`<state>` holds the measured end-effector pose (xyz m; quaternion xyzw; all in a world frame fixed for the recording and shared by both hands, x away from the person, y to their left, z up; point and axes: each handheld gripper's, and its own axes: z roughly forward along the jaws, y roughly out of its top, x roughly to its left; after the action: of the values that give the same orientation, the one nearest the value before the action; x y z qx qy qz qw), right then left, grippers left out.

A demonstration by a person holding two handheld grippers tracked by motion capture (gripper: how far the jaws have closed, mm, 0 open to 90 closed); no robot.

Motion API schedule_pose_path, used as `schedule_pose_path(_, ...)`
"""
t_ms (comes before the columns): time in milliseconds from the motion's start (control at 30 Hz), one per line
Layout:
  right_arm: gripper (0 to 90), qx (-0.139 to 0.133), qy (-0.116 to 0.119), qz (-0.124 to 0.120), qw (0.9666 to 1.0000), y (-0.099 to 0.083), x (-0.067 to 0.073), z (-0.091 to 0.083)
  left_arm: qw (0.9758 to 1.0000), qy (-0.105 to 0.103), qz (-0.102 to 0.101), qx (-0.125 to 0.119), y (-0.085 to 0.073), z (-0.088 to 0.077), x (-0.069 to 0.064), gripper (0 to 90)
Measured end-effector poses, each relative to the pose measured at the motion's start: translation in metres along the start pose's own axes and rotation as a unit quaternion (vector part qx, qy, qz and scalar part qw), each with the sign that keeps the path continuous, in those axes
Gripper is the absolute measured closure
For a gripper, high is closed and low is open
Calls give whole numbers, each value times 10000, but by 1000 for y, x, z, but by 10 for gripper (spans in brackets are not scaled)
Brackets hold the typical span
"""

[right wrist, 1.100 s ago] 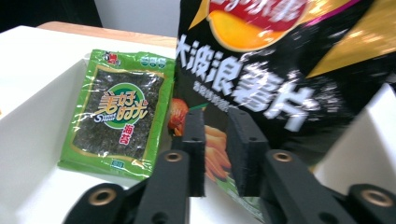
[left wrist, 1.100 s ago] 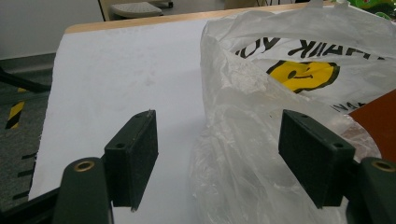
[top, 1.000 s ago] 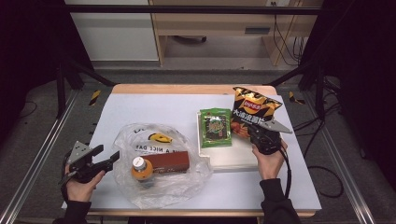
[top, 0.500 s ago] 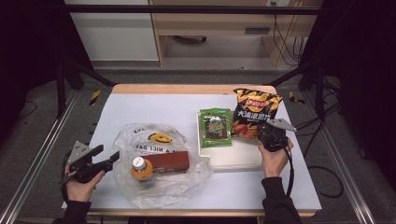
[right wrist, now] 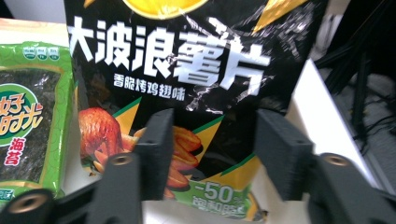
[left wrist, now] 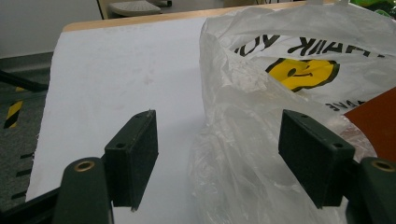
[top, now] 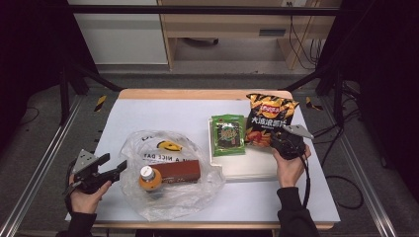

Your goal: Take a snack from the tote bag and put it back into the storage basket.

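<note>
A black crisps bag (top: pixel 269 117) lies flat at the back right of the table, and its lower edge (right wrist: pixel 205 154) sits between the jaws of my right gripper (right wrist: pixel 217 126). These jaws have just been opening, and the pads stand clear of the bag on both sides. In the high view the right gripper (top: pixel 281 139) hovers at the bag's near edge. At the front left my left gripper (top: pixel 114 165) stands open beside a clear plastic bag (top: pixel 173 197). A loose fold of that bag (left wrist: pixel 243 154) lies between its pads without being pressed.
A green seaweed packet (top: pixel 227 134) lies left of the crisps, on a white board (top: pixel 247 168). Inside the plastic bag are an orange bottle (top: pixel 148 178) and a brown box (top: pixel 175 170). The white table top (top: pixel 163 116) ends at a wooden far edge.
The right gripper's jaws have spread and let go of the crisps bag, which has settled flat on the table. The left hand has kept still.
</note>
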<state>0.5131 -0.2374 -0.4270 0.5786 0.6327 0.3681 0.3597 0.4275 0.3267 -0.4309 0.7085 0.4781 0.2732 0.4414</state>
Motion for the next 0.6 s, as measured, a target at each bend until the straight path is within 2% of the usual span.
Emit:
schedule_pose_path(67, 403, 82, 101, 28, 9999, 0, 0, 5, 10000, 2, 10, 4, 0, 0, 0, 279)
schedule_pose_path(133, 376, 47, 238, 65, 9997, 0, 0, 9, 10000, -1, -2, 9, 0, 1, 0, 279)
schedule_pose_path(200, 357, 33, 398, 222, 9990, 1, 0, 12, 10000, -10, 3, 17, -1, 1, 0, 279)
schedule_pose_path(400, 292, 83, 411, -81, 9991, 9, 4, 19, 10000, -36, -9, -4, 0, 0, 0, 279)
schedule_pose_path(600, 287, 68, 459, -117, 9989, 9, 3, 16, 10000, -41, -24, -40, 0, -2, 1, 279)
